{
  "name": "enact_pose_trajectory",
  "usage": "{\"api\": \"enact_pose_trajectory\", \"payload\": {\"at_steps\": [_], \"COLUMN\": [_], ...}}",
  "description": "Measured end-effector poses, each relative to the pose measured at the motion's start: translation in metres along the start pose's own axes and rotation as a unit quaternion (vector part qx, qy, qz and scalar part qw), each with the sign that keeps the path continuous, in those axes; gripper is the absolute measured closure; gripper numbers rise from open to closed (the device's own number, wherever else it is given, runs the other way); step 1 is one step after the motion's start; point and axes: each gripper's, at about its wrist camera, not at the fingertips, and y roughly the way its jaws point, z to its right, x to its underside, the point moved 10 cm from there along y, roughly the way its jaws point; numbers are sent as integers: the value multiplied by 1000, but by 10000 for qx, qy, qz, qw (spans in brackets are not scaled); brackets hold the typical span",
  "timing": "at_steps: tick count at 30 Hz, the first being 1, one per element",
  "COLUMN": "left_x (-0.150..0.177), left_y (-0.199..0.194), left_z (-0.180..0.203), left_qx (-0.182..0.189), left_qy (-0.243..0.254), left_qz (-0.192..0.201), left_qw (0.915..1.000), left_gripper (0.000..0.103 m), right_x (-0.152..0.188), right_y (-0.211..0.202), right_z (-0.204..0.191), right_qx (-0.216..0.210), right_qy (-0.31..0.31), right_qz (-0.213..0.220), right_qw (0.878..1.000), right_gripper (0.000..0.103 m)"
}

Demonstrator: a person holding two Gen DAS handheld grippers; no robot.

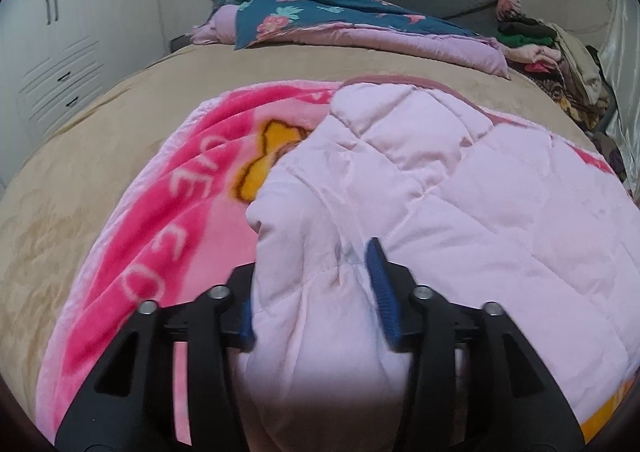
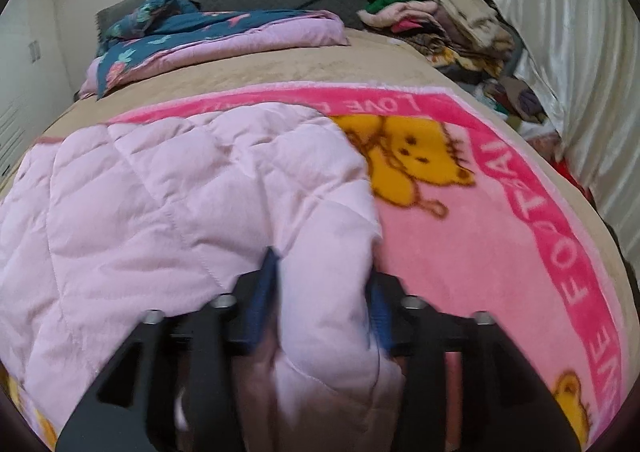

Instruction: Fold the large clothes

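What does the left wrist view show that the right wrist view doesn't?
Only the left wrist view: the white wardrobe and the left gripper, quilted fabric between its fingers.

Only the right wrist view: the yellow bear print, the pale curtain and the right gripper.

Both: the pale pink quilted garment on the pink fleece blanket, and the floral quilt behind.

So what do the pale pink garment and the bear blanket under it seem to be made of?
The pale pink garment looks like padded, quilted woven fabric with a matte finish: stitched lines, puffy panels. The bear blanket looks like plush fleece, likely synthetic: fuzzy nap, soft-edged printed bears and letters.
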Motion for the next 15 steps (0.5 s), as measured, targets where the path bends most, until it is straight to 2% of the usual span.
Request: {"api": "enact_pose_trajectory", "payload": {"at_steps": [1, 2, 5, 7, 9, 11, 15], "left_x": [0, 1, 4, 8, 11, 17, 28], "left_y": [-4, -8, -20, -31, -41, -48, -57], "left_z": [-2, -4, -8, -11, -13, -14, -16], "left_qx": [3, 14, 45, 40, 34, 87, 187], "left_qy": [-36, -86, -156, -214, -298, -386, -567], "left_qz": [-2, 6, 47, 92, 124, 103, 18], "left_qw": [10000, 10000, 9999, 9997, 9995, 9992, 9982], "left_gripper": [45, 40, 32, 19, 13, 10, 10], "right_x": [0, 0, 5, 11, 18, 26, 43], "right_y": [-5, -15, -39, -53, -68, -81, -98], "right_z": [2, 4, 9, 9, 10, 10, 7], "right_qx": [-30, -123, -281, -436, -576, -694, -887], "right_qy": [57, 139, 280, 365, 472, 576, 710], "right_qz": [48, 135, 303, 354, 392, 431, 372], "right_qw": [10000, 9997, 9988, 9978, 9965, 9950, 9928], "right_gripper": [24, 21, 7, 6, 5, 4, 4]}}
